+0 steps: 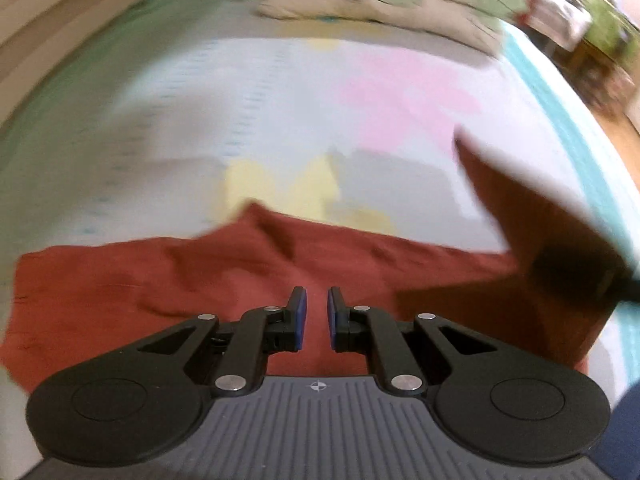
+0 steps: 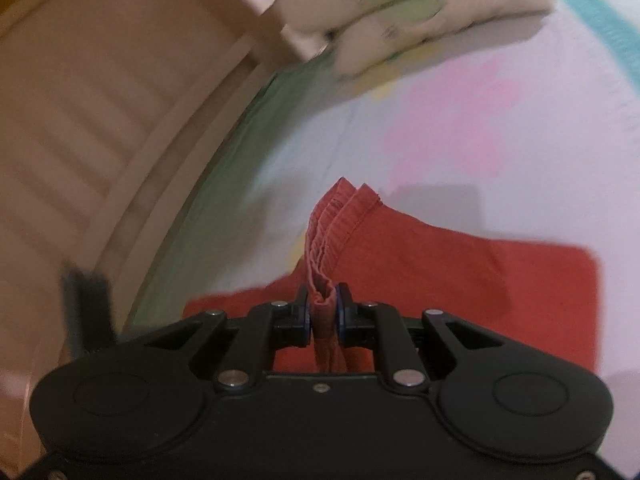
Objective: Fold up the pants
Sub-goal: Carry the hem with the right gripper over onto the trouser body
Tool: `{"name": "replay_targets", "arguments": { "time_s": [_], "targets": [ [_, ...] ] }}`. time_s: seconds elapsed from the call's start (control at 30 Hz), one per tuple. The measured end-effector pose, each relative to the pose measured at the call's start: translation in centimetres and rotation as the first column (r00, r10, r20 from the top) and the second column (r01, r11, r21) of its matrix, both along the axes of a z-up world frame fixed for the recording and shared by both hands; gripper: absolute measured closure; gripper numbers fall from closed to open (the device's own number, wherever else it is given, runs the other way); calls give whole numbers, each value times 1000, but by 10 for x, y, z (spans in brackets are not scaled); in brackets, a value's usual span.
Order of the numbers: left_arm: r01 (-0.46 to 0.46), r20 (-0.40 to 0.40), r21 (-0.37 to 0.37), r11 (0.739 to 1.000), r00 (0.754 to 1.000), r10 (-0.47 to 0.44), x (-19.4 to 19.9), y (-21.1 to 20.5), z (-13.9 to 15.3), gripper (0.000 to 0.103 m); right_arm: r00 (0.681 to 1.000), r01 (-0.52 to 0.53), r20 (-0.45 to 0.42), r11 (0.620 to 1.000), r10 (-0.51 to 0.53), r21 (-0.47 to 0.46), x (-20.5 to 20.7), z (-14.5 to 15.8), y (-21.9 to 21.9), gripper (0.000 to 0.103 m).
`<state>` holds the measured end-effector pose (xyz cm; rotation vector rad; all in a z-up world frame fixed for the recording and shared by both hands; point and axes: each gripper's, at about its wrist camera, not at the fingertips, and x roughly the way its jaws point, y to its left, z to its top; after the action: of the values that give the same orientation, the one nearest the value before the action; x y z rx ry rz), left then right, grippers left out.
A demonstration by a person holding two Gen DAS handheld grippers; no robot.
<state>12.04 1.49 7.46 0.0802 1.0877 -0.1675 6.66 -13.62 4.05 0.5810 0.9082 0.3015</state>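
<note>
Pants [image 2: 460,264] waistband pinched in right fingers [image 2: 324,300]; left fingers [image 1: 316,300] near-closed, empty; bg blurred.

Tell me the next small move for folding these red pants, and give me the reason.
Probably carry the right gripper, which pinches the bunched waistband, across and lower it onto the flat part of the red pants on the bed sheet. The left gripper holds nothing, its pads nearly together above the cloth, so it could then press the fold.

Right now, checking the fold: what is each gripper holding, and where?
The right gripper pinches the red pants at the bunched waistband edge. The left gripper holds nothing.
</note>
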Motion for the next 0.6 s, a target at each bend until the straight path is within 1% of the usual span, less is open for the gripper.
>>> {"name": "replay_targets", "arguments": {
  "time_s": [0.07, 0.13, 0.2, 0.27, 0.3, 0.33, 0.37, 0.4, 0.47, 0.53, 0.6],
  "targets": [
    [-53, -6, -17, 998, 999, 53, 7, 18, 0, 92, 999, -43, -26, 998, 42, -35, 6, -17, 27, 82],
    [-118, -33, -73, 990, 993, 116, 11, 34, -2, 92, 995, -93, -53, 994, 90, -64, 9, -36, 51, 82],
    [-179, -71, -141, 974, 983, 170, 17, 46, -8, 92, 989, -130, -81, 988, 123, -87, 8, -53, 70, 81],
    [-213, -86, -166, 963, 976, 201, 18, 48, -12, 92, 983, -168, -96, 975, 155, -143, 6, -67, 88, 81],
    [-219, -81, -170, 961, 975, 208, 19, 48, -12, 92, 980, -187, -100, 968, 172, -168, 6, -73, 95, 80],
    [-221, -76, -171, 960, 974, 211, 20, 46, -12, 92, 978, -201, -99, 963, 186, -181, 3, -77, 99, 77],
    [-220, -73, -175, 960, 975, 210, 21, 46, -11, 92, 976, -211, -94, 960, 197, -185, 1, -82, 102, 72],
    [-217, -77, -182, 959, 975, 206, 20, 47, -11, 92, 975, -214, -97, 960, 200, -180, 0, -84, 103, 66],
    [-222, -92, -194, 956, 974, 207, 20, 49, -15, 92, 972, -222, -107, 966, 209, -135, -4, -85, 100, 60],
    [-231, -103, -198, 953, 971, 215, 21, 50, -19, 92, 971, -227, -93, 969, 218, -95, -8, -76, 104, 60],
    [-238, -104, -195, 951, 970, 221, 22, 52, -21, 92, 973, -224, -68, 970, 219, -93, -9, -65, 100, 58]
  ]
}}
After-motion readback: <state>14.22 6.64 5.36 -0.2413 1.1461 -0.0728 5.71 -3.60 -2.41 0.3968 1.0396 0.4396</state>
